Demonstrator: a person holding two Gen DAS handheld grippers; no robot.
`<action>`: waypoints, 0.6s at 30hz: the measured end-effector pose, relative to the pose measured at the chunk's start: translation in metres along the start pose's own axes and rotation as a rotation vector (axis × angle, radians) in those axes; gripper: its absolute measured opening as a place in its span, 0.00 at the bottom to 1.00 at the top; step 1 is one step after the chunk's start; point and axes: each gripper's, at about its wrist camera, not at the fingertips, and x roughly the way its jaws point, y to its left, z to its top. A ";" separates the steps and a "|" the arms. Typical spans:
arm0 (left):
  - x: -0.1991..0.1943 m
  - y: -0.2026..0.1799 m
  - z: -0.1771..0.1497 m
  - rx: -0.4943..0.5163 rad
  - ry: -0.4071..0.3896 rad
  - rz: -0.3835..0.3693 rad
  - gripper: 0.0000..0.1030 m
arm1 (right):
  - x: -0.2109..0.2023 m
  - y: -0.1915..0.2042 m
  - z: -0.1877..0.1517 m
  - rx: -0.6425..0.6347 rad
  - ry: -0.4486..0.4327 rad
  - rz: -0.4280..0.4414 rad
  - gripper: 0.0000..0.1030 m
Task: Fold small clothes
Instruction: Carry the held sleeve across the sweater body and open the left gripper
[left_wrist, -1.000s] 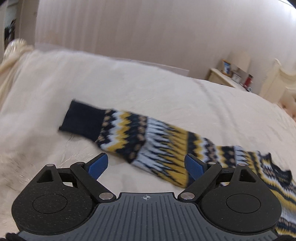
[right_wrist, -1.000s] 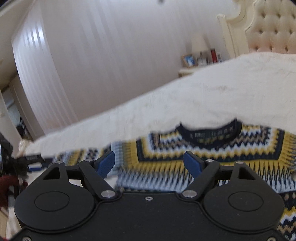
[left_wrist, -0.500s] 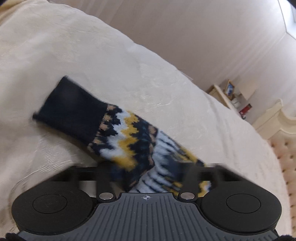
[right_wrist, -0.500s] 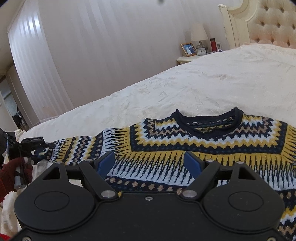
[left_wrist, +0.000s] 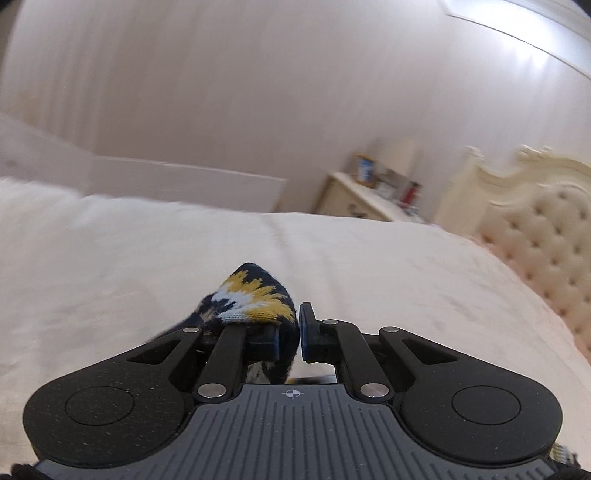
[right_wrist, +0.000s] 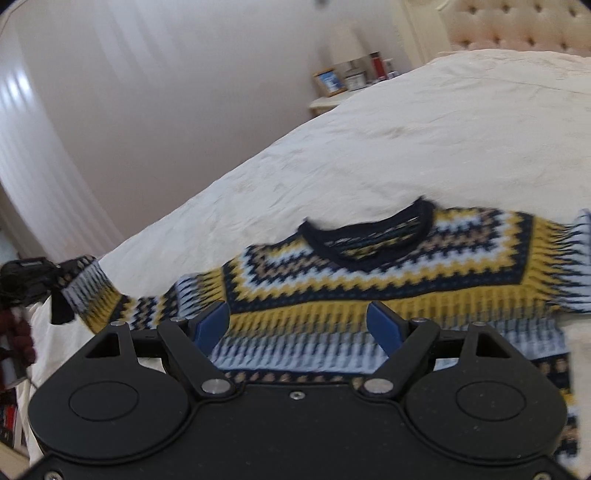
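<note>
Knitted wool sweater (right_wrist: 388, 280), matt crinkled bedspread (right_wrist: 424, 147)

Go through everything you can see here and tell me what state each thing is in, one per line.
Left gripper: jaws closing, pinching the sleeve.
Sleeve: bunched, lifted off the bed.
Right gripper: open, empty, above the sweater.
Sweater: unfolded, flat, front up.
Bed: covered, lightly wrinkled.

The navy, yellow and white zigzag-knit sweater (right_wrist: 388, 280) runs off the right wrist view's right edge, its hem hidden behind the black right gripper (right_wrist: 297, 325). Small items on the cream bedside table (left_wrist: 364, 201) blur beyond telling.
</note>
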 end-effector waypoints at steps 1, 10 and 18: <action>0.000 -0.013 0.000 0.018 -0.001 -0.017 0.09 | -0.003 -0.005 0.003 0.009 -0.005 -0.013 0.81; 0.036 -0.133 -0.018 0.168 0.038 -0.168 0.09 | -0.026 -0.055 0.021 0.120 -0.028 -0.103 0.81; 0.091 -0.216 -0.077 0.222 0.155 -0.256 0.09 | -0.037 -0.085 0.025 0.242 -0.041 -0.114 0.81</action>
